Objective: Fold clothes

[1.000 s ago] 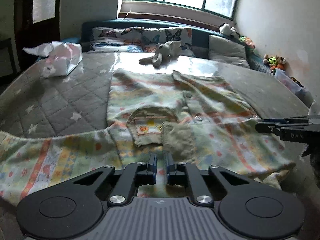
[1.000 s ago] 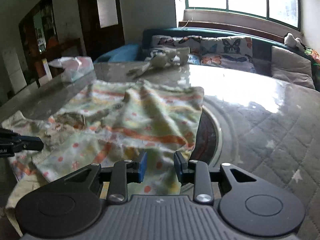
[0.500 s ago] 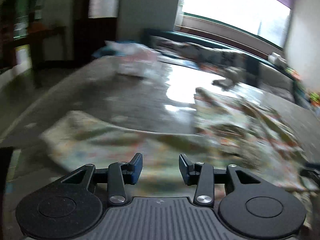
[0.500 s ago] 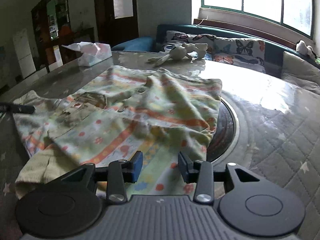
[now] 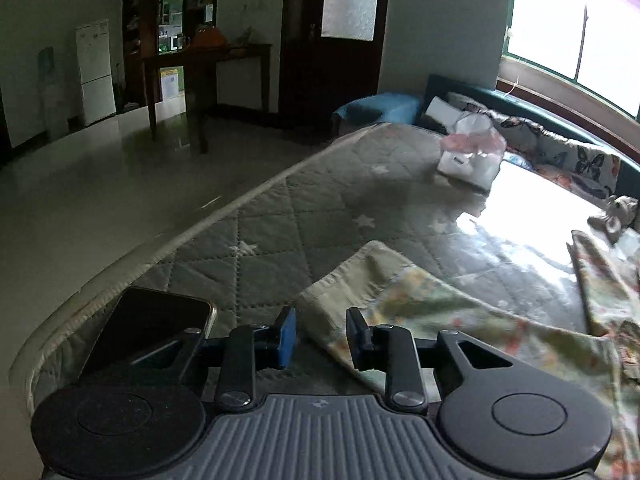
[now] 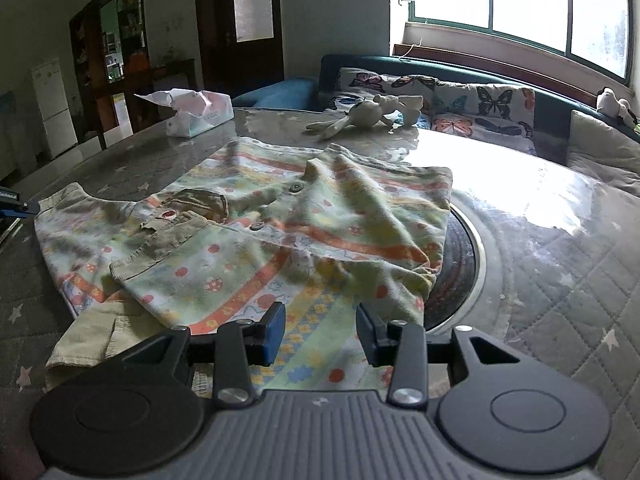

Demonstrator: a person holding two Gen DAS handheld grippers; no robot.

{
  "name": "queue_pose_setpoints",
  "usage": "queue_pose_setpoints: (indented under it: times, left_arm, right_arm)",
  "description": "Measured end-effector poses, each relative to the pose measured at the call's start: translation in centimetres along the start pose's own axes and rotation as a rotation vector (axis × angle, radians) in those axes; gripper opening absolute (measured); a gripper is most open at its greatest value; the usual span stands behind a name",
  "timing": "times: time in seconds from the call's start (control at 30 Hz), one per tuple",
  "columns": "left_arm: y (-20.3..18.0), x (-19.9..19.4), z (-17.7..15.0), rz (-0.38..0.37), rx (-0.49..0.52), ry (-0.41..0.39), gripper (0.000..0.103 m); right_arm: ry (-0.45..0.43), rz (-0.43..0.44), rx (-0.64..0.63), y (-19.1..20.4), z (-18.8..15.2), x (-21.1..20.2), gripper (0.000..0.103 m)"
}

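Left wrist view shows the left claw (image 5: 320,334) with its jaws spread and nothing between them, low over the round grey quilted star-print table (image 5: 304,216). The cuff end of the pastel printed child's shirt with orange stripes and button front (image 5: 432,312) lies just ahead of the claw, its hem corner reaching in between the open fingers without being pinched. To the claw's left a black smartphone (image 5: 152,326) rests flat just beside the table's piped edge, which curves away ahead and to the left with bare floor beyond. Ahead, the quilted surface is bare up to a pink-and-white tissue pack (image 5: 472,156) well apart from the claw.

From the right wrist view, the right claw (image 6: 320,330) is also released, jaws wide, hovering over the shirt's near hem. The shirt (image 6: 256,236) spreads ahead and to the left, front up, a sleeve stretched left toward the left claw (image 6: 16,206), a khaki collar flap folded over its chest, and a ribbed cuff lying at the near left. Its right side is bunched in wrinkles and overlaps the dark round inset (image 6: 460,256) in the table. To the right the tabletop is bare and glossy. Beyond the shirt lie a white plush rabbit (image 6: 368,114) and butterfly-print cushions (image 6: 440,102).
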State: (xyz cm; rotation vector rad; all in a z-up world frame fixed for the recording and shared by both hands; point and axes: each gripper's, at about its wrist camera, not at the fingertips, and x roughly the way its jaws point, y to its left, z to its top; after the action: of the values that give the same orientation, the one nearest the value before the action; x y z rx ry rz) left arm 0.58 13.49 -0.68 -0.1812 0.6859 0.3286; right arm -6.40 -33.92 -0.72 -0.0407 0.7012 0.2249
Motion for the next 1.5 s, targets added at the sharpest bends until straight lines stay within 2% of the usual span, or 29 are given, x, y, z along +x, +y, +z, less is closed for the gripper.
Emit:
queue_pose_setpoints:
  times: [0.2,0.23,0.3,0.43,0.63,0.77,0.97,1.23,1.37,1.5]
  left_arm:
    - [0.2,0.7,-0.3,-0.013,-0.012,0.005,0.029]
    - [0.3,0.7,-0.3,-0.017,-0.011,0.002,0.030]
    - [0.3,0.7,-0.3,-0.027,-0.014,-0.003,0.022]
    - [0.7,0.7,-0.2,-0.069,-0.048,-0.012,0.009]
    - [0.0,-1.1,0.3,-0.156,-0.069,-0.066,0.004]
    - [-2.4,-3.8,0.9,-0.258,-0.038,-0.101,0.004]
    - [-8.0,-7.4,1.5,-0.472,0.045,-0.122,0.004]
    - [-17.0,-9.6,0.2,-0.738,0.176,-0.037,0.004]
    - [-21.0,-10.5,-1.2,-0.836,0.254,0.013,0.004]
    - [-23.8,-11.0,-3.2,-0.893,0.342,0.055,0.004]
  right_arm:
    - [-0.007,-0.005,0.006,-0.1,0.0,-0.2,0.039]
    - [-0.009,-0.006,0.008,-0.2,0.0,-0.2,0.044]
    - [-0.014,-0.009,0.011,-0.2,-0.1,-0.2,0.054]
    - [-0.018,-0.010,0.022,-0.4,-0.4,-0.3,0.054]
    - [-0.026,-0.014,0.037,-0.6,-0.7,-0.6,0.054]
    - [-0.024,-0.014,0.047,-0.8,-1.0,-0.5,0.054]
    - [-0.041,-0.017,0.062,-1.2,-1.1,-1.0,0.054]
    - [-0.066,-0.027,0.091,-2.0,-1.4,-1.9,0.054]
    - [-0.078,-0.040,0.116,-2.6,-1.7,-2.3,0.054]
    - [-0.083,-0.053,0.133,-2.9,-1.8,-2.7,0.054]
